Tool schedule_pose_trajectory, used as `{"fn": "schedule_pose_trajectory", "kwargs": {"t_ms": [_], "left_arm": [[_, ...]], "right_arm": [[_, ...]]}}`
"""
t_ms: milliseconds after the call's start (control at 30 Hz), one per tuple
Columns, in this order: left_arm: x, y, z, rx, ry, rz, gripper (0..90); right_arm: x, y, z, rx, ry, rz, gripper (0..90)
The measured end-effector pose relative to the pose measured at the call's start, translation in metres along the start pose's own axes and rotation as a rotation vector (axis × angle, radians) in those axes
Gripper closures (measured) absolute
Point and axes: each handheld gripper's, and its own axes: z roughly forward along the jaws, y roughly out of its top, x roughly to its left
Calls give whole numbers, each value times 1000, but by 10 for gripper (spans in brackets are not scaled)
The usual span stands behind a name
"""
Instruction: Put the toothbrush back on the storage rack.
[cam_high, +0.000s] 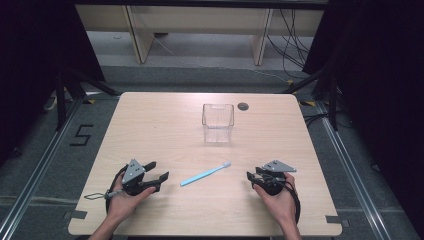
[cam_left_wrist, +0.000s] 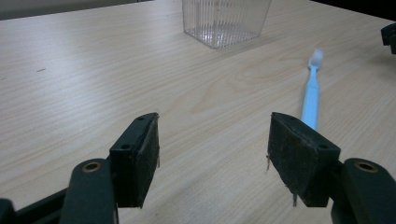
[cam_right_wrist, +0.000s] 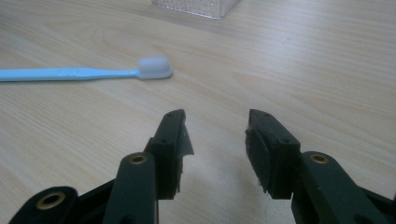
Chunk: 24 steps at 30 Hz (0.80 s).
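A light blue toothbrush (cam_high: 205, 174) with a white head lies flat on the wooden table (cam_high: 150, 125), between the two hands. A clear square plastic cup (cam_high: 218, 122) stands upright farther back, near the middle. My left gripper (cam_high: 159, 171) rests on the table left of the toothbrush handle, jaws open and empty. In the left gripper view the toothbrush (cam_left_wrist: 311, 92) lies ahead to the right and the cup (cam_left_wrist: 225, 21) stands beyond. My right gripper (cam_high: 251, 177) sits right of the brush head, open and empty. The right gripper view shows the toothbrush (cam_right_wrist: 84, 73) to the left and the cup's base (cam_right_wrist: 196, 7) at the top.
A small dark round grommet (cam_high: 243, 106) is set in the table just right of the cup. Cables run over the floor behind the table, and wooden furniture legs stand at the back. A marker "5" (cam_high: 81, 135) is taped on the floor at the left.
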Motion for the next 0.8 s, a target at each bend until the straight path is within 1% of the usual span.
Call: {"fn": "schedule_pose_trajectory", "kwargs": {"t_ms": [67,100,133,167,200,233,267,300,333,367,400,433,467,500,533,567,600,633,667,700,733,767,800], "left_arm": [[0,0,1,-3,-4,-7,342],[-1,0,1,-6,-8,-17,345],[-1,1,2,-2,-20,-12,345],[-1,1,2,-2,-20,-12,345],[-3,5,2,9,-27,-12,346],[-5,8,2,16,-29,-8,348],[-6,11,3,13,-44,-3,349],[-8,14,2,24,-44,3,350],[-8,14,2,24,-44,3,353],[-11,21,3,47,-62,11,357],[-11,21,3,47,-62,11,363],[-12,28,6,87,-89,21,371],[-12,28,6,87,-89,21,380],[-14,34,10,167,-134,1,390],[-16,37,13,216,-144,25,391],[-17,41,15,269,-150,62,394],[-18,46,17,306,-164,91,401],[-20,51,19,333,-181,110,416],[-21,57,21,360,-193,130,432],[-21,57,21,360,-193,130,446],[-24,69,26,414,-216,182,461],[-26,74,29,458,-228,211,472],[-26,74,29,458,-228,211,479]], "right_arm": [[1,0,-1,-1,-3,24,568],[1,0,-1,5,6,27,567],[1,0,-2,18,-3,27,567],[1,0,-2,18,-3,27,567],[-1,1,-4,3,-21,5,567],[-2,1,-4,4,-25,-4,567],[-1,1,-5,16,-15,20,567],[0,1,-4,0,-13,29,567],[-1,1,-5,-1,-12,29,567],[-3,2,-6,3,-22,5,567],[-3,2,-6,3,-22,5,567],[0,2,-5,2,-8,40,566],[-1,2,-6,-1,-6,36,566],[1,2,-6,-9,-11,53,567],[-1,3,-6,-2,-4,21,567],[-2,4,-7,-9,-8,9,567],[-3,5,-9,0,-29,-2,568],[0,5,-8,-3,-19,28,568],[0,6,-8,-17,-14,30,568],[0,6,-8,-17,-14,30,568],[0,7,-10,7,-19,34,568],[1,8,-11,9,-21,42,567],[1,8,-11,9,-21,42,567]]}}
